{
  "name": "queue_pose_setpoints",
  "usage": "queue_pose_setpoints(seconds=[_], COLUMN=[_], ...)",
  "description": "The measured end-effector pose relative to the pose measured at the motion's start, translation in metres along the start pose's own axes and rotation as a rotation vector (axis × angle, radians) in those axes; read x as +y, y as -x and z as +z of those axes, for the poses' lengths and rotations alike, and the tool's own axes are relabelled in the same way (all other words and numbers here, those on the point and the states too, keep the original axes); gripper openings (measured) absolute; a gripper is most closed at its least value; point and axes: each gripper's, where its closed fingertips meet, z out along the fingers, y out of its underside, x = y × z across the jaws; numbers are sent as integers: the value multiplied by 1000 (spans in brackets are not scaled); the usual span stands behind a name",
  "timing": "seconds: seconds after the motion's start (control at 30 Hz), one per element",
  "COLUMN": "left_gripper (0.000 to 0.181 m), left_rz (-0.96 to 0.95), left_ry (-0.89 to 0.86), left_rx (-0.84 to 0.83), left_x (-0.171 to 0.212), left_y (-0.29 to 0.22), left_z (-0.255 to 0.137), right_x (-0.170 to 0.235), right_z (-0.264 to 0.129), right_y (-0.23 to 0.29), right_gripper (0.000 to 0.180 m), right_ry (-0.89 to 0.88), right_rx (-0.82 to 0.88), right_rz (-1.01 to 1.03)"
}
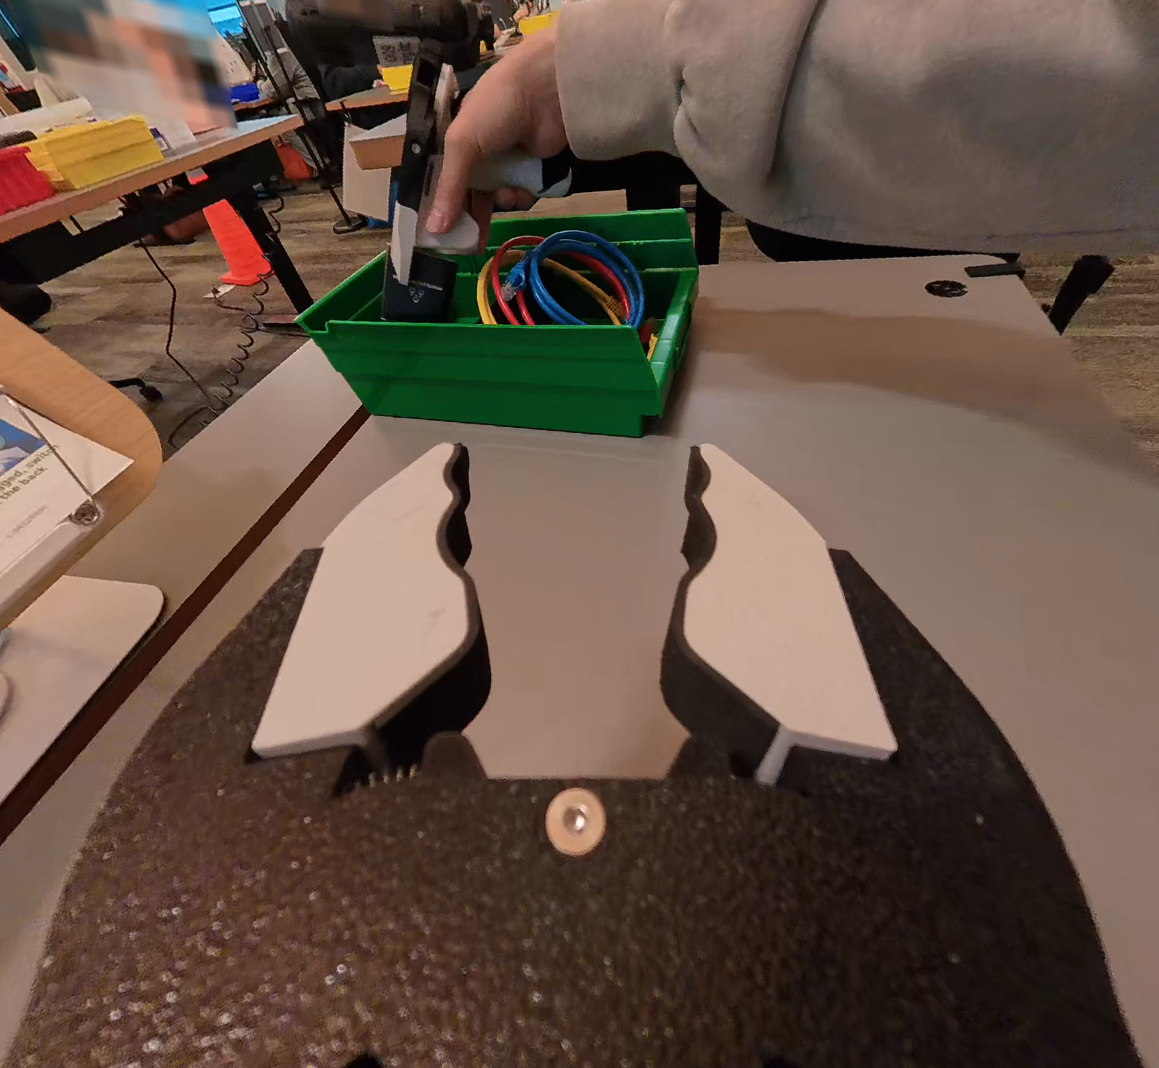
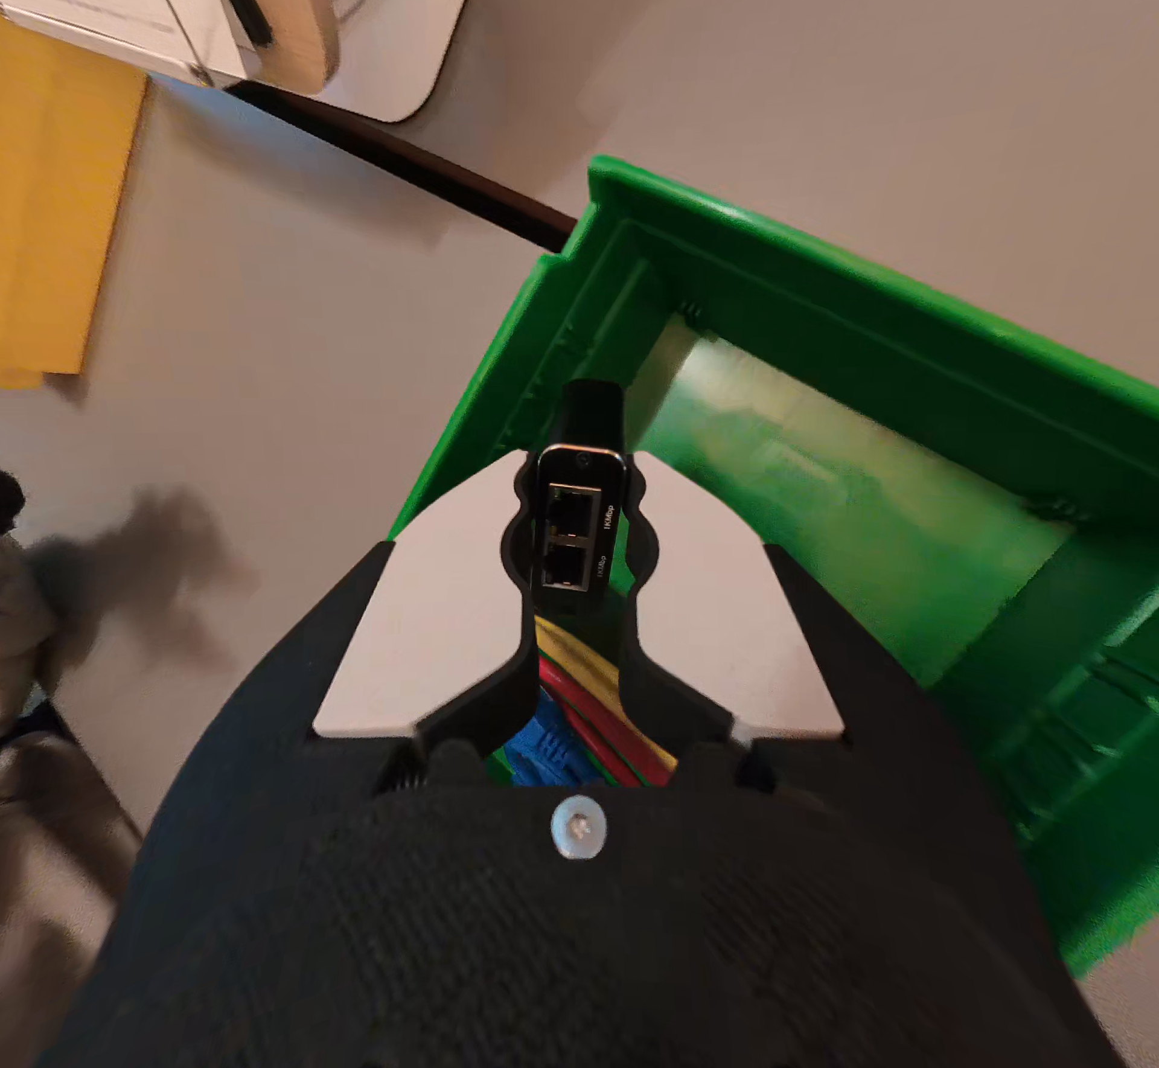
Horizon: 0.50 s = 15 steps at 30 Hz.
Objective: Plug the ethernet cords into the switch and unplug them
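Right fingers point(image 2: 633, 511) clamp the switch point(image 2: 567, 536) over my green bin point(image 2: 815, 285), ports facing me for plugging | left gripper point(image 1: 577, 511) wide, empty, waiting | cords point(image 1: 564, 279) coiled in bin

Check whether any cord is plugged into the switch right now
No, both ports on the switch held by the right gripper are empty, and the cords lie coiled in the green bin.

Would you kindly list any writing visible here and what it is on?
I do not quote writing; these things bear it.
Switch: small white print beside its ports.
Sheet in a clear stand: dark print, cut off at the edge.
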Motion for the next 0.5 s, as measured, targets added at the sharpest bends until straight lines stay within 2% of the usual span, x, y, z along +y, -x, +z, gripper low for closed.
queue_pose_setpoints(seconds=[0.1,0.2,0.27,0.4,0.5], left_gripper=[65,65,66,66,66], left_rz=[-15,-20,-30,-48,-54], left_ry=[5,1,-5,-11,2], left_rx=[2,-21,-22,-28,-43], left_x=[3,4,5,4,8], left_y=[2,6,7,8,9], left_z=[1,1,1,2,7], right_x=[8,-4,-9,-9,14], right_z=[9,6,-8,-52,-80], right_y=[-5,-1,-14,-5,36], right_gripper=[27,30,48,51,76], right_ry=[57,-26,-38,-156,-316], right_rx=[25,32,149,339,339], right_rz=[-26,-67,-81,-263,-297])
